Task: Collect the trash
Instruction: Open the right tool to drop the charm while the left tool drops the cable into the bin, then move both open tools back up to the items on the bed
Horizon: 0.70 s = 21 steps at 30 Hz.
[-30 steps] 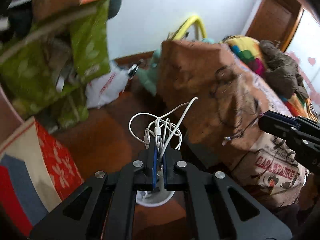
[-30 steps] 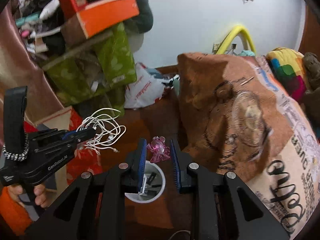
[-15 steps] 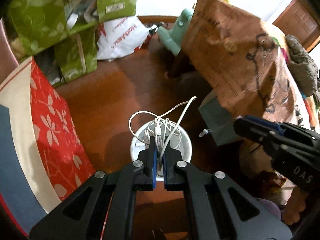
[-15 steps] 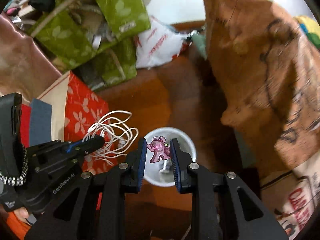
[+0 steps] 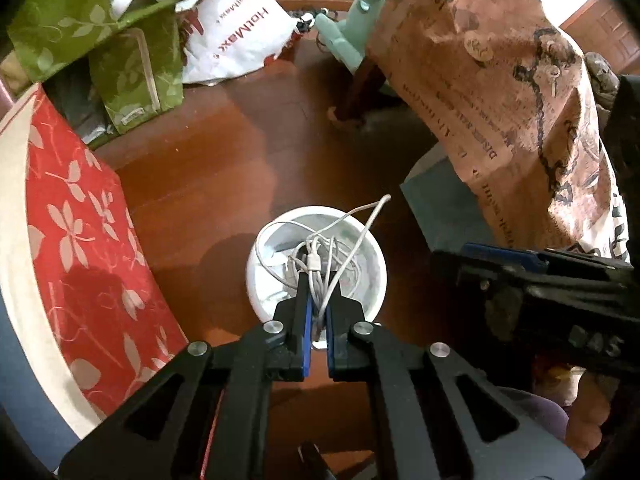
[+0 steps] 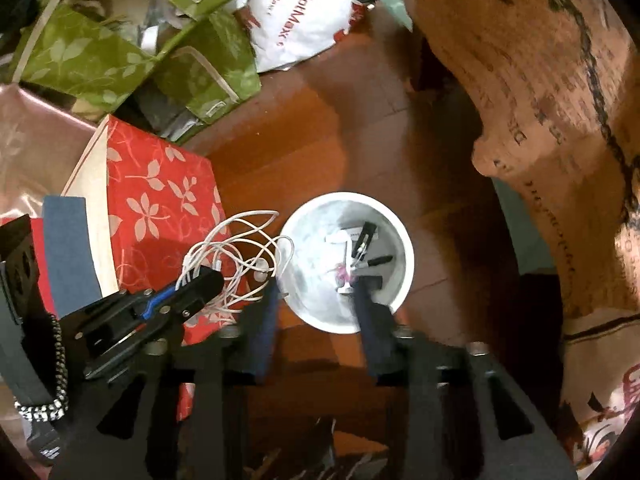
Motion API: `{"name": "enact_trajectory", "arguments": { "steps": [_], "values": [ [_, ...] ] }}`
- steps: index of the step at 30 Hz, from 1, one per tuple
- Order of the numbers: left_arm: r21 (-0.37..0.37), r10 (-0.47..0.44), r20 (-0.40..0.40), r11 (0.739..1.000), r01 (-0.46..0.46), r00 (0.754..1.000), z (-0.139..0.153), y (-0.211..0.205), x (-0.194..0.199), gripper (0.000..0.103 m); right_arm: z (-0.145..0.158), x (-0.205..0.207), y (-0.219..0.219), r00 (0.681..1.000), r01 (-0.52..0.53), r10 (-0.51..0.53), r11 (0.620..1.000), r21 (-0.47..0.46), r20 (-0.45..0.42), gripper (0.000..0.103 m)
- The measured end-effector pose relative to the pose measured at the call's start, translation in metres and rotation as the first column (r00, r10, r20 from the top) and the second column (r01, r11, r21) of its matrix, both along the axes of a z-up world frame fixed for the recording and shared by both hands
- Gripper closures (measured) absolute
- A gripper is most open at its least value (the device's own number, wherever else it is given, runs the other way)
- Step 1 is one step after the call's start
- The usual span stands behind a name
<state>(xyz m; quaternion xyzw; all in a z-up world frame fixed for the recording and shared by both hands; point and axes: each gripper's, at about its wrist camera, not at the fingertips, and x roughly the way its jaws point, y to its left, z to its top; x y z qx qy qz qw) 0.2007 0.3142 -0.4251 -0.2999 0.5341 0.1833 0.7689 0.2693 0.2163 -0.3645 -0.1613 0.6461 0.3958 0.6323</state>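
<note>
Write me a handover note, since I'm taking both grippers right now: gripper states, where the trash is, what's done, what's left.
Left hand-held gripper: shut on the white cable, above the white bin.
Right hand-held gripper: jaws opening, nothing between them; the pink wrapper is in the bin, with other small scraps.
Done: wrapper dropped.
Left: release the cable into the bin.

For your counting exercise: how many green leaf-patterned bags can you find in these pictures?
2. An upper green bag lies at the top left; a lower green bag leans below it, by the white bag. Others may be hidden.
</note>
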Motion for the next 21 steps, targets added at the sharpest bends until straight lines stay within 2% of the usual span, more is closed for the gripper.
{"name": "enact_trajectory", "arguments": {
  "steps": [3,5,7,9,10,16,21],
  "values": [
    [-0.026,0.005,-0.007,1.0,-0.005,1.0,-0.005,-0.001,0.006,0.099,0.003,0.004,-0.005,1.0,0.018,-0.018,1.0,0.006,0.001,0.052],
    [-0.047,0.008,-0.012,0.999,-0.009,1.0,-0.007,-0.001,0.009,0.096,0.007,0.007,-0.008,1.0,0.026,-0.026,1.0,0.008,0.018,0.052],
    [-0.066,0.0,-0.015,0.998,-0.001,1.0,-0.008,-0.002,0.01,0.08,0.011,0.008,-0.01,0.999,0.026,-0.026,1.0,0.015,0.029,0.052],
    [-0.067,-0.004,-0.013,0.998,0.003,1.0,-0.006,-0.003,0.012,0.07,0.017,0.007,-0.014,0.999,0.023,-0.024,0.999,0.024,0.043,0.052],
    [-0.058,-0.006,-0.011,0.998,0.005,1.0,-0.004,-0.005,0.012,0.068,0.019,0.007,-0.014,0.998,0.021,-0.023,0.999,0.025,0.053,0.052],
    [-0.024,-0.008,0.007,1.0,0.009,1.0,0.017,-0.009,0.009,0.068,0.036,0.002,-0.022,0.994,0.002,-0.007,0.999,0.046,0.106,0.052],
    [0.04,-0.018,0.04,0.999,0.017,0.999,0.049,-0.017,0.001,0.068,0.057,-0.003,-0.034,0.99,-0.011,0.0,0.997,0.077,0.143,0.052]
  ]
}}
